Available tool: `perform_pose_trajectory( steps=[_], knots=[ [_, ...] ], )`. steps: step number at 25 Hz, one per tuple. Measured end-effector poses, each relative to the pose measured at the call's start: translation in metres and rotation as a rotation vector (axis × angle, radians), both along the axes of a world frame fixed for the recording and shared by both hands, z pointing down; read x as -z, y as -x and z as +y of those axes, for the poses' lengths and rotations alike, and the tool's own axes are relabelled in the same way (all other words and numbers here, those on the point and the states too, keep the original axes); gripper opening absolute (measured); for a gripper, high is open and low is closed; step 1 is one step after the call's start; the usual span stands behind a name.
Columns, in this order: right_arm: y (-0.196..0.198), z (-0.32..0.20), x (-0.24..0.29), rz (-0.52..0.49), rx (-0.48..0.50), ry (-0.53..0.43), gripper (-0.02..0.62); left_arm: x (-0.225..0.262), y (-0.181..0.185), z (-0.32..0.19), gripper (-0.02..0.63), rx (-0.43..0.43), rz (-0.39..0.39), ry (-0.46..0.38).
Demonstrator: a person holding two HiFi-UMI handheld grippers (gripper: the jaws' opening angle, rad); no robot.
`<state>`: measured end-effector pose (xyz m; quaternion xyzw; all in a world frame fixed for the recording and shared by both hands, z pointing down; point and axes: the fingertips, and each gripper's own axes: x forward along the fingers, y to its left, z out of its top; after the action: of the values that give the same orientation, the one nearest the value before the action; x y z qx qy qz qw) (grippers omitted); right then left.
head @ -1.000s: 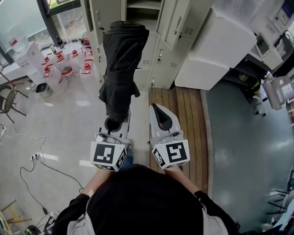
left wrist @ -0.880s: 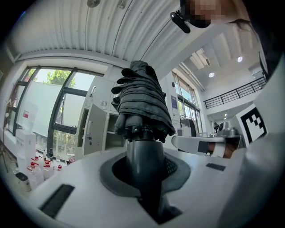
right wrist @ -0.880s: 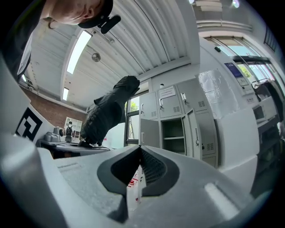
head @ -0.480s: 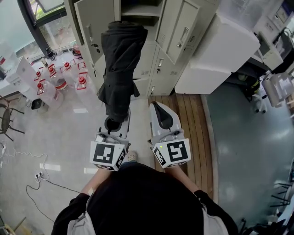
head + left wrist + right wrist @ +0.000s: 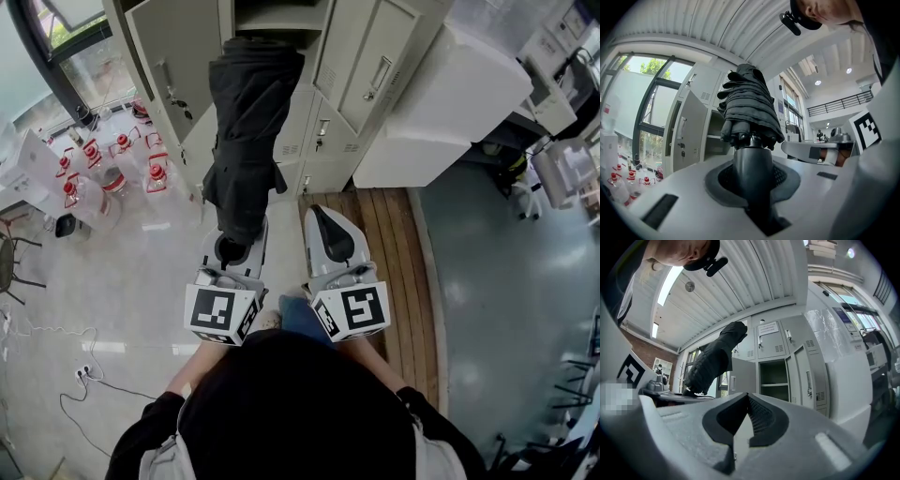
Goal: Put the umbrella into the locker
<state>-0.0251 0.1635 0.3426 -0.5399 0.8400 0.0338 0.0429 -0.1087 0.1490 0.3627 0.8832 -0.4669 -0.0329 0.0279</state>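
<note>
The locker [image 5: 319, 122] is brought nearer than a second ago, and its open compartment is now seen just beyond the folded umbrella [image 5: 246, 131], so insertion is judged close. The umbrella's handle is clamped in the left gripper [image 5: 232, 251]. The right gripper [image 5: 330, 234] is closed on nothing. The compartment's interior is cut off at the head view's top edge.

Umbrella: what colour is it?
The umbrella is black; the head view shows it best.
</note>
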Motion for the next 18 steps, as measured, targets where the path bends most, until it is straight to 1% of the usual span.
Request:
perform_pose_trajectory(
  steps=[5, 9, 14, 18],
  knots=[
    [-0.004, -0.024, 0.000, -0.003, -0.002, -0.002, 0.003, -0.004, -0.006, -0.023, 0.066, -0.009, 0.000, 0.014],
    [-0.004, -0.049, 0.004, -0.006, 0.016, -0.020, 0.003, -0.004, -0.008, -0.048, 0.066, 0.000, -0.006, 0.008],
    [-0.008, -0.093, 0.007, -0.006, 0.036, -0.033, 0.003, 0.000, -0.015, -0.087, 0.066, 0.008, -0.001, -0.004],
    [-0.017, -0.143, 0.012, -0.007, 0.050, -0.033, 0.003, 0.005, -0.025, -0.133, 0.066, 0.013, 0.005, -0.004]
  ],
)
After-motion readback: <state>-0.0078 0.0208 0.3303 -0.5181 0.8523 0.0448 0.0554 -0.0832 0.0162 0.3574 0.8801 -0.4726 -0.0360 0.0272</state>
